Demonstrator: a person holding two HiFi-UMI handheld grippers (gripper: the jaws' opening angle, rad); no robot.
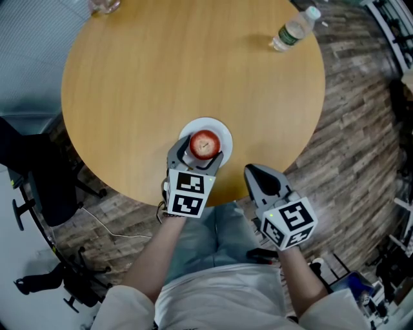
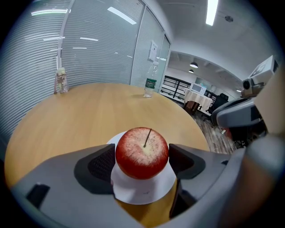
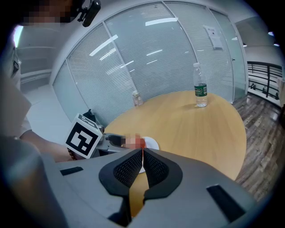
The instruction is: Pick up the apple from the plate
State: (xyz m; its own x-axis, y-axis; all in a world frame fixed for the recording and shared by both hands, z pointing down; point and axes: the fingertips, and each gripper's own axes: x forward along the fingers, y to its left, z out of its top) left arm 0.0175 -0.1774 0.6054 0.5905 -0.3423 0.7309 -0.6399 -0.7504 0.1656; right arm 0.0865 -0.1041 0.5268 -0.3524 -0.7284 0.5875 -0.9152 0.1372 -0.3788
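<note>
A red apple (image 1: 204,144) (image 2: 142,153) stands stem up on a small white plate (image 1: 224,133) (image 2: 142,190) near the front edge of the round wooden table (image 1: 161,77). My left gripper (image 1: 197,156) (image 2: 142,164) is low over the plate with its jaws spread wide. The apple sits between the two dark pads, which flank its sides without visibly squeezing it. My right gripper (image 1: 257,173) (image 3: 141,165) hangs off the table's edge to the right of the plate. Its pads are together with nothing between them. In the right gripper view, the plate (image 3: 152,143) shows beyond its tips.
A plastic water bottle (image 1: 293,29) (image 2: 150,84) (image 3: 200,91) stands at the table's far right edge. A small glass jar (image 1: 103,5) (image 2: 61,80) (image 3: 137,99) stands at the far left edge. Office chairs and a wood-plank floor surround the table.
</note>
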